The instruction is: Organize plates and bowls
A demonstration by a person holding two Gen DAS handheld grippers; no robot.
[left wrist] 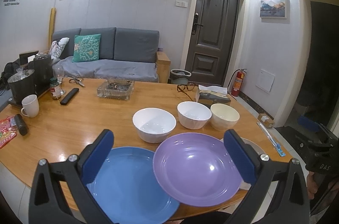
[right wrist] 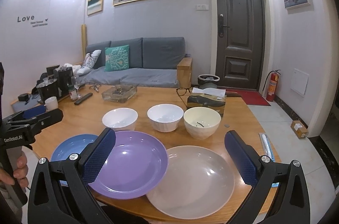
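Three plates lie along the table's near edge: a blue plate (left wrist: pixel 129 185) (right wrist: pixel 72 146), a purple plate (left wrist: pixel 197 169) (right wrist: pixel 129 164) overlapping its neighbours, and a beige plate (right wrist: pixel 195 179). Behind them stand two white bowls (left wrist: pixel 154 121) (left wrist: pixel 193 115) (right wrist: pixel 120 118) (right wrist: pixel 165 117) and a cream bowl (left wrist: pixel 225 116) (right wrist: pixel 202 124). My left gripper (left wrist: pixel 169 156) is open above the blue and purple plates; it also shows at the left of the right wrist view (right wrist: pixel 40 115). My right gripper (right wrist: pixel 169 158) is open above the purple and beige plates. Both hold nothing.
On the wooden table (left wrist: pixel 84 118) are a tissue box (right wrist: pixel 206 102), glasses (right wrist: pixel 183 91), a glass ashtray (left wrist: pixel 115 89), a remote (left wrist: pixel 69 96), a white mug (left wrist: pixel 30 105), a bottle (left wrist: pixel 55 88), a kettle set (left wrist: pixel 31 78) and snack packets (left wrist: pixel 6 130). A sofa stands behind.
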